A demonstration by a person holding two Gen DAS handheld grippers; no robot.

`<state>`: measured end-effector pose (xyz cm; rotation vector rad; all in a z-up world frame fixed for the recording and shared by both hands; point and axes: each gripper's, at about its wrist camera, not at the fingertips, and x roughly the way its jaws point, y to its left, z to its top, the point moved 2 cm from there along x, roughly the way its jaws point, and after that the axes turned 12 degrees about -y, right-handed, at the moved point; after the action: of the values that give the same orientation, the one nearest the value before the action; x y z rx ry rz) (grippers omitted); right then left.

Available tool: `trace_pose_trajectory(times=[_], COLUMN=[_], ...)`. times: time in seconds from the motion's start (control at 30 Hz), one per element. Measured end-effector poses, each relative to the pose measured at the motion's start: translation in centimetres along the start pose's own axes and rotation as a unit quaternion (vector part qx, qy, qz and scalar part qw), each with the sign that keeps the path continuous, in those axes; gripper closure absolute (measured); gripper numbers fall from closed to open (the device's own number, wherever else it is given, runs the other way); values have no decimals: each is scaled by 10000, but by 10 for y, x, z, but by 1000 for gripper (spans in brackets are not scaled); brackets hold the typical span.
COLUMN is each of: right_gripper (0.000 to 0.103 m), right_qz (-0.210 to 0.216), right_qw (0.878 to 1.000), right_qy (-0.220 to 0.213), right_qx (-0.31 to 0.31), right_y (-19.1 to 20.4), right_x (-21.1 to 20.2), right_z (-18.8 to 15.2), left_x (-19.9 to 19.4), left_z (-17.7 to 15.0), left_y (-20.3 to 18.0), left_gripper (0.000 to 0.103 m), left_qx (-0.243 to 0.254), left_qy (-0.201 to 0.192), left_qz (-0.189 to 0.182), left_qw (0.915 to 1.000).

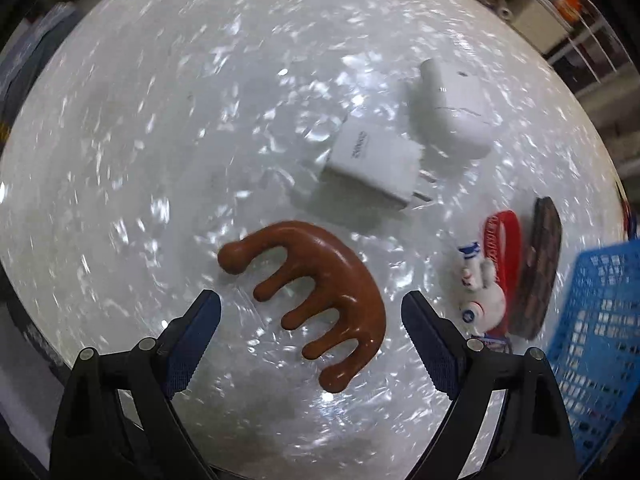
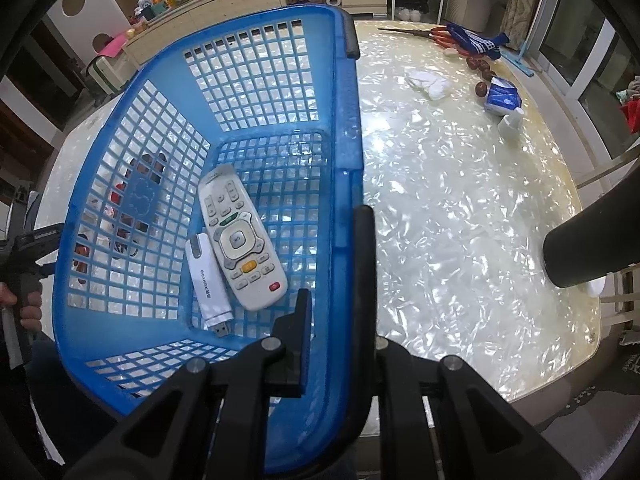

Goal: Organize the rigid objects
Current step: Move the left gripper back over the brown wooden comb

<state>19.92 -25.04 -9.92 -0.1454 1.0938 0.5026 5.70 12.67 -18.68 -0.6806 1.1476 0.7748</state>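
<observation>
A brown wooden comb-shaped massager (image 1: 320,300) lies on the glossy white table, between the fingers of my left gripper (image 1: 312,320), which hangs open above it and points straight down. Beyond it lie a white plug charger (image 1: 372,166) and a white case (image 1: 456,108). To the right are a small toy figure with a red strap (image 1: 486,292) and a dark brown flat piece (image 1: 540,272). My right gripper (image 2: 340,300) is shut on the rim of the blue basket (image 2: 344,152). Inside the basket lie a white remote (image 2: 240,240) and a white USB stick (image 2: 208,284).
The basket's corner (image 1: 600,340) shows at the right of the left wrist view. Far across the table lie scissors (image 2: 424,34), a blue cloth (image 2: 476,42), a white cloth (image 2: 428,82), a blue packet (image 2: 502,98) and dark round fruits (image 2: 482,66). A black cylinder (image 2: 580,248) stands at the right.
</observation>
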Motion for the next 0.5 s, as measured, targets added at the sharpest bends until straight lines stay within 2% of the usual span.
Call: trace_pose_trajectory(times=[0.03,0.13,0.33,0.43,0.47,0.5], right_gripper=[92,92,91,91,91,91], right_qz=[9,35,36,24,14,4], right_qw=[10000,10000,10000,10000,10000,10000], right_qy=[-5,-17,-24,-27,-26,-24], right_qx=[1,16,34,61,57,55], right_y=[0,-1,-1,-1,-1,0], right_x=[0,0,0,0,0,0], right_z=[0,0,0,0,0,0], left_x=[3,5,8,10,6,4], left_z=[-2,-7,-13,-15,-15,-16], left_y=[1,3,-17,-32,-36,-37], left_gripper=[10,10,11,21,32,38], left_qx=[-153,-246,-25,53,128,204], left_qy=[71,-113,-32,-128,-153,-127], left_qz=[-14,71,374,355,324,288], left_qw=[9999,9996,9993,9993,9993,9993])
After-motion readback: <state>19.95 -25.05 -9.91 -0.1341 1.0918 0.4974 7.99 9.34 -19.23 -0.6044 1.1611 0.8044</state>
